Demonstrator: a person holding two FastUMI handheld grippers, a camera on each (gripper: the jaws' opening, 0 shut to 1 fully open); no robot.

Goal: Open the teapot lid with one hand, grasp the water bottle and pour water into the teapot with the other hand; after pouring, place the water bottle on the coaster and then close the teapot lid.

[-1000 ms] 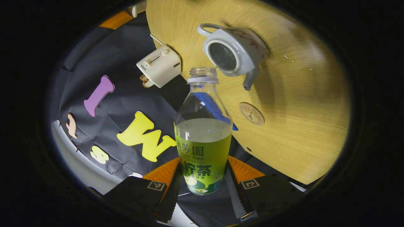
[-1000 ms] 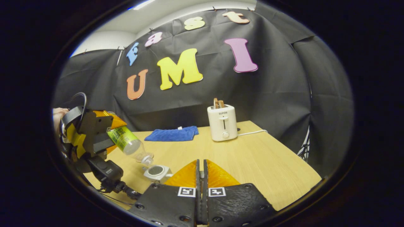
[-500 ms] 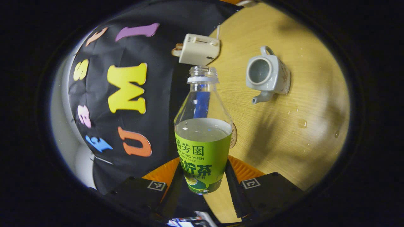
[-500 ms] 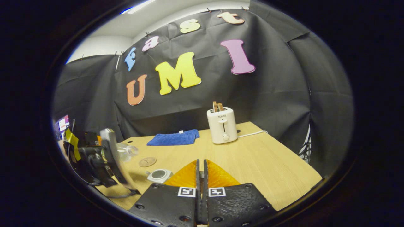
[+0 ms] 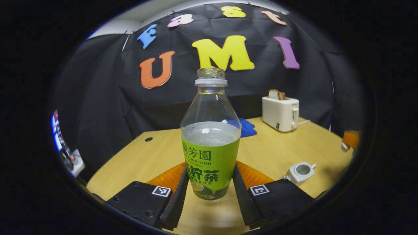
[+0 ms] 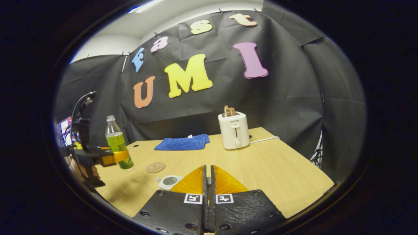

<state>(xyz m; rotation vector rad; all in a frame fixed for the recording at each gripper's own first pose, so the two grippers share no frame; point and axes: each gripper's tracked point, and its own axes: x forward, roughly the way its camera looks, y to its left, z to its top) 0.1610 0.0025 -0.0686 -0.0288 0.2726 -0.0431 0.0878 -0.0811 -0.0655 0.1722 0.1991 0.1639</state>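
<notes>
Bottle (image 5: 210, 137) stands upright in the left gripper (image 5: 209, 192), jaws closed on its labelled lower half, mouth up so nothing spills; judging by that, pouring is done and the coaster (image 6: 155, 167) comes next. Teapot (image 6: 169, 181) sits open on the surface (image 6: 261, 163), awaiting its lid. The right gripper view shows the coaster just beside the bottle. Right gripper (image 6: 208, 195): jaws pressed together; whether they pinch the lid, I cannot tell.

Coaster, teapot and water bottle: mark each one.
coaster (image 6: 155, 167), right gripper view, on its round top face.
teapot (image 5: 300, 172), left gripper view, on its body by the open rim.
water bottle (image 5: 210, 160), left gripper view, on its label.
</notes>
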